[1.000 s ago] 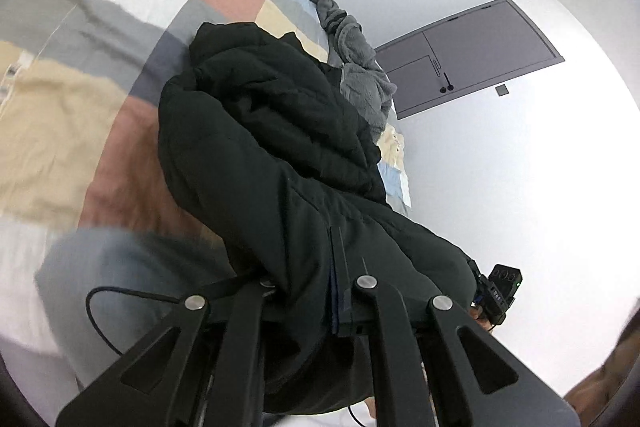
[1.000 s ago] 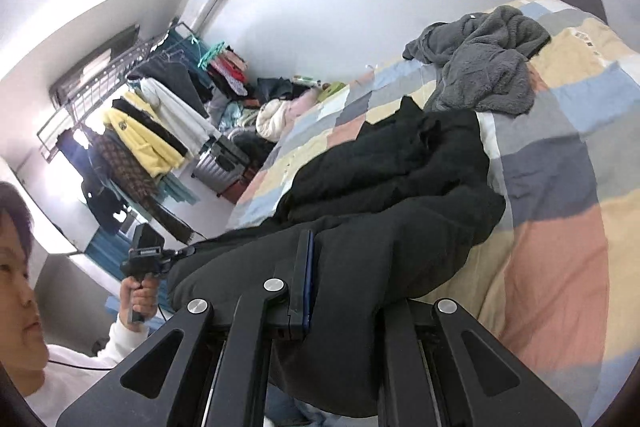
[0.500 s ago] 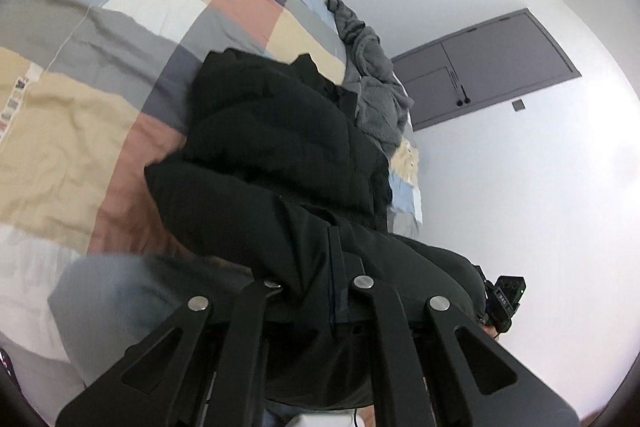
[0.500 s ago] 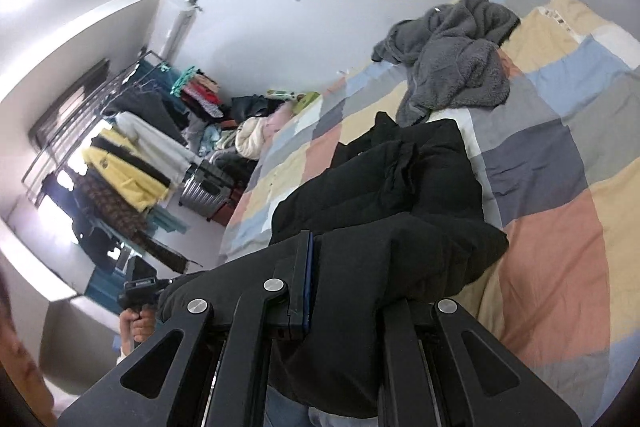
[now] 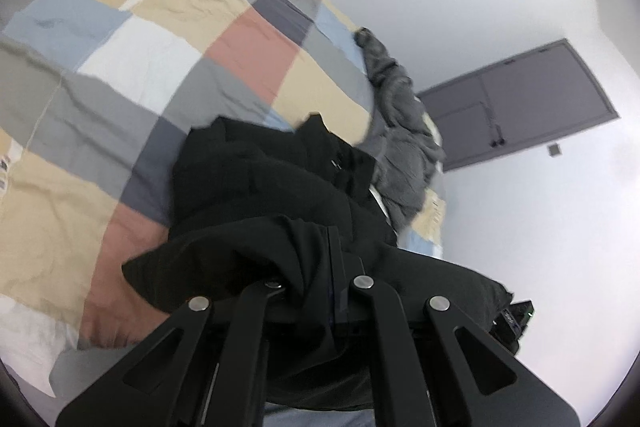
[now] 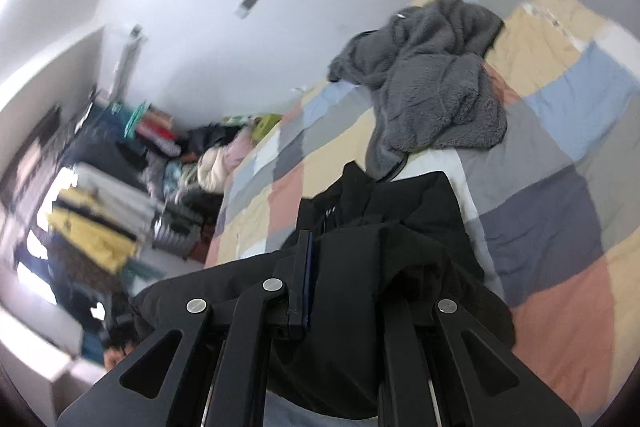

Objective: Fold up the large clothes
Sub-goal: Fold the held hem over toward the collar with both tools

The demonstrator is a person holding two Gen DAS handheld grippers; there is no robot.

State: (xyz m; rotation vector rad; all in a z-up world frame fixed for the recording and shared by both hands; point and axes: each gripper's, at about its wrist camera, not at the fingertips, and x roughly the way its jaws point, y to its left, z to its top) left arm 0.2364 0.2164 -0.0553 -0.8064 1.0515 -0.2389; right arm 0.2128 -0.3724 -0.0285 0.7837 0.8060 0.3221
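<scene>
patchwork bed [image 5: 168, 39] is carrying a black coat [image 5: 260, 179], bunched near its edge. left tool [image 5: 320, 259] is pinching one part of the coat's near hem, right tool [image 6: 316, 267] is pinching another, lifting it. grey fleece [image 6: 432, 79] is lying just beyond the coat, clothes rack [image 6: 92, 211] standing across the room.

Open quilt [image 5: 132, 39] left of the black coat [image 5: 256, 179] — grey fleece [image 6: 432, 83] blocks beyond.

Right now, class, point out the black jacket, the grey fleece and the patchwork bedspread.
black jacket [image 5: 260, 187]: left wrist view, its upper folds.
grey fleece [image 6: 436, 79]: right wrist view, middle of the heap.
patchwork bedspread [image 5: 140, 55]: left wrist view, a bare white patch.
</scene>
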